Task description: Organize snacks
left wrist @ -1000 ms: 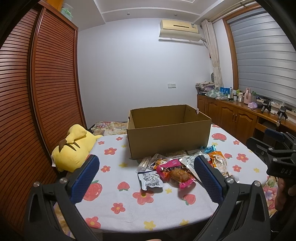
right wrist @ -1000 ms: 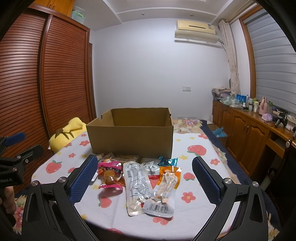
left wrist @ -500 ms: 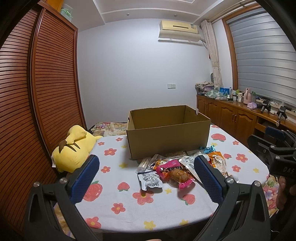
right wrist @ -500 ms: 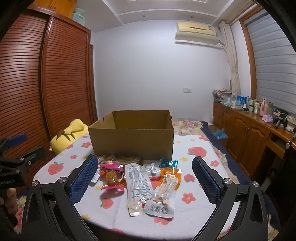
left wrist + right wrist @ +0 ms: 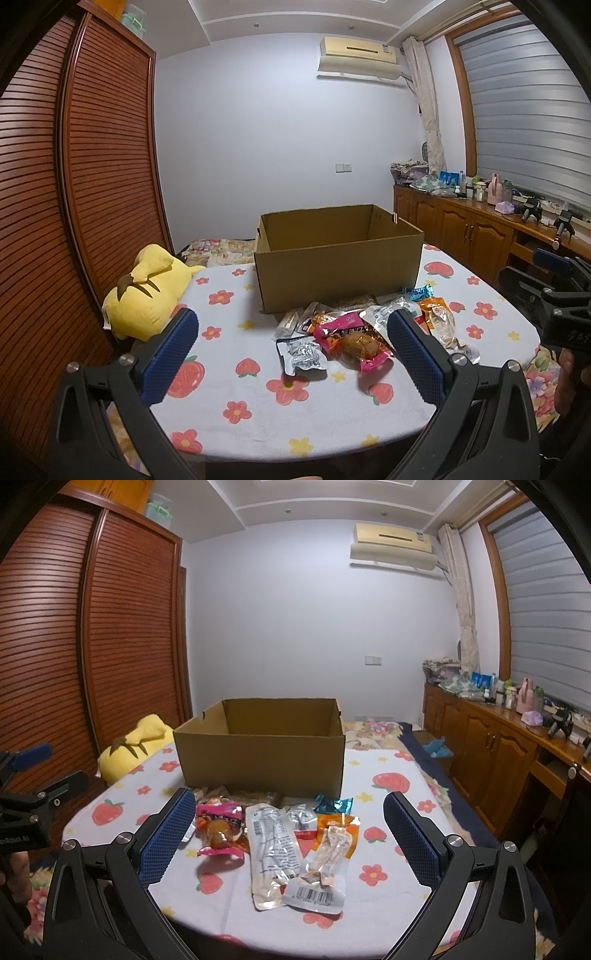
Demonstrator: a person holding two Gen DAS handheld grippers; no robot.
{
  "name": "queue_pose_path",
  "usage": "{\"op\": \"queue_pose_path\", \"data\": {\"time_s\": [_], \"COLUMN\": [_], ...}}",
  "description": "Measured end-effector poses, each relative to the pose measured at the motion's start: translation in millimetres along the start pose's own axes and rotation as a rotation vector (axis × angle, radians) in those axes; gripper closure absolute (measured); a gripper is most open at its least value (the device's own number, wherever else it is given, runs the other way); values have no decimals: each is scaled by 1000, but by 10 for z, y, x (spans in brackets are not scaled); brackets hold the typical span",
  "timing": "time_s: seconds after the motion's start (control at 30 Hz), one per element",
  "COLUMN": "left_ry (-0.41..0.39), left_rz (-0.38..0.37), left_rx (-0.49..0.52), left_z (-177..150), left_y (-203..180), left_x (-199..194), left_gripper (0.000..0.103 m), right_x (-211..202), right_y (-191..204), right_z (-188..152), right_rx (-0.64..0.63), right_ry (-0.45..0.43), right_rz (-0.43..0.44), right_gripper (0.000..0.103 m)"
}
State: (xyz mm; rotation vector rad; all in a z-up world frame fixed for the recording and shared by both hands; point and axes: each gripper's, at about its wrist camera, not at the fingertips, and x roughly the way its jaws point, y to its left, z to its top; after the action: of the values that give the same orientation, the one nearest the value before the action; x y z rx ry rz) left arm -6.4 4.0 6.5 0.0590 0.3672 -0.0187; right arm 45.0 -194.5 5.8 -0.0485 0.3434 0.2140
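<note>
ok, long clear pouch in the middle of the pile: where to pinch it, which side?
Likely its near end, from above with the right gripper. The long clear pouch lies flat on the tablecloth, lengthwise toward the camera. The barcode packet overlaps its right edge; the pink packet crowds the far left. The near-left corner looks free.

Left gripper [image 5: 291, 354] jaws spread wide, blue pads [image 5: 168, 356] facing each other, nothing between them. Right gripper [image 5: 290, 836] same, wide apart and holding nothing, level with the left one. Each shows at the other's view edge, gripped by a hand [image 5: 570, 380].
</note>
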Motion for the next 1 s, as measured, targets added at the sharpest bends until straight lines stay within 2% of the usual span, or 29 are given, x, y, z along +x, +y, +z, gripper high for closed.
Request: {"op": "queue_pose_path", "data": {"time_s": [0.13, 0.47, 0.7, 0.9, 1.0], "left_ry": [30, 102, 177, 250, 277], "left_rz": [-18, -47, -67, -90, -94], "left_rx": [-16, -18, -21, -32, -38], "left_z": [-82, -326, -420, -500, -534], "left_y": [56, 169, 220, 229, 219], "left_x": [131, 543, 796, 1041, 1130], "left_gripper": [0, 0, 1, 2, 2], "right_x": [94, 483, 785, 1080, 1257], "right_y": [-31, -273, -431, -497, -541], "right_z": [-61, -259, -387, -557, -614], "right_rx": [-13, -48, -24, -14, -9], "right_ry": [17, 126, 252, 356, 397], "right_rz": [-1, 11, 64, 74, 75], "right_gripper": [0, 3, 6, 7, 12]}}
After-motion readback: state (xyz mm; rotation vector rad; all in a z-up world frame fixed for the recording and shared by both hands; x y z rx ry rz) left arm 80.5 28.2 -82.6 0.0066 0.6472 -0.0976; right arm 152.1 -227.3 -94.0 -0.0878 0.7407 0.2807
